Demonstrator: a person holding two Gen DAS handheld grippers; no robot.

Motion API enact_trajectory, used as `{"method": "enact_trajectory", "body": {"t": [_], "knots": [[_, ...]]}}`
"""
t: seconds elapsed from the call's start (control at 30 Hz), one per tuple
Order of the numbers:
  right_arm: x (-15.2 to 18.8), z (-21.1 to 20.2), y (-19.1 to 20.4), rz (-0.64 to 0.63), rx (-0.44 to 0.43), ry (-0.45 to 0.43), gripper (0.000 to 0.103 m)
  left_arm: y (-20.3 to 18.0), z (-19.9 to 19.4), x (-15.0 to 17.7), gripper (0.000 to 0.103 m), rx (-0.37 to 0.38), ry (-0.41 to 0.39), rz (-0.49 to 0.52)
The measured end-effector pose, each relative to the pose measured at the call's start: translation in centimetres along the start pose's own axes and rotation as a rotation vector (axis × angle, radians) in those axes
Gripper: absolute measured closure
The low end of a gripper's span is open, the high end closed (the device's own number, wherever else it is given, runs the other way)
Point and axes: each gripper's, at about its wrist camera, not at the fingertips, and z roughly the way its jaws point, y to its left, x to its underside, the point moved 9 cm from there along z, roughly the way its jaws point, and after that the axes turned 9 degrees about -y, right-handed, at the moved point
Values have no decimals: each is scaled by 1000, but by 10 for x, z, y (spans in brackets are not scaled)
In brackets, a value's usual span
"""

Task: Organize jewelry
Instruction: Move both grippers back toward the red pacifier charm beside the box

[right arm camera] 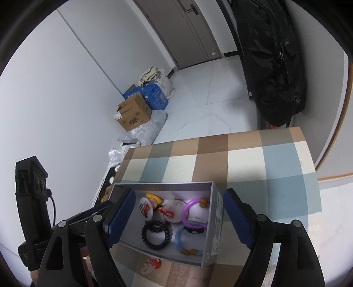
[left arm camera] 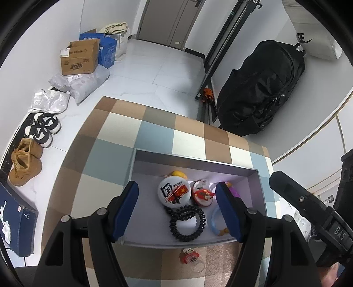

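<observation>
An open grey box (left arm camera: 198, 161) (right arm camera: 213, 231) sits on a checked tablecloth (left arm camera: 154, 132) (right arm camera: 242, 159). Inside lie a white round badge (left arm camera: 174, 192) (right arm camera: 145, 208), black coiled hair ties (left arm camera: 187, 223) (right arm camera: 156, 234), a red cartoon clip (left arm camera: 203, 195) (right arm camera: 167, 212), a blue ring (left arm camera: 215, 220) (right arm camera: 179, 238), a purple ring (right arm camera: 192, 212) and a yellow piece (left arm camera: 178, 173). A small red clip (left arm camera: 189, 256) (right arm camera: 152, 263) rests on the cloth in front of the box. My left gripper (left arm camera: 176, 186) hangs open over the box, holding nothing. My right gripper (right arm camera: 179, 194) is open too, straddling the box's right wall.
A black bag (left arm camera: 260, 88) (right arm camera: 271, 55) leans beyond the table's far right corner. Cardboard boxes (left arm camera: 79, 57) (right arm camera: 134, 114), plastic parcels and shoes (left arm camera: 42, 128) line the floor on the left. White tiled floor runs to a closed door (left arm camera: 167, 19).
</observation>
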Motion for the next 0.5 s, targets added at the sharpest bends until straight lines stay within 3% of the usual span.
{"method": "enact_trajectory", "body": {"t": [0.17, 0.33, 0.5], "knots": [[4, -9, 1, -14, 3, -6, 19, -1, -6, 3, 35, -14, -15, 20], [11, -18, 3, -32, 9, -12, 14, -4, -14, 8, 25, -9, -29, 25], [21, -26, 4, -59, 19, -12, 8, -5, -20, 13, 24, -3, -43, 29]]}}
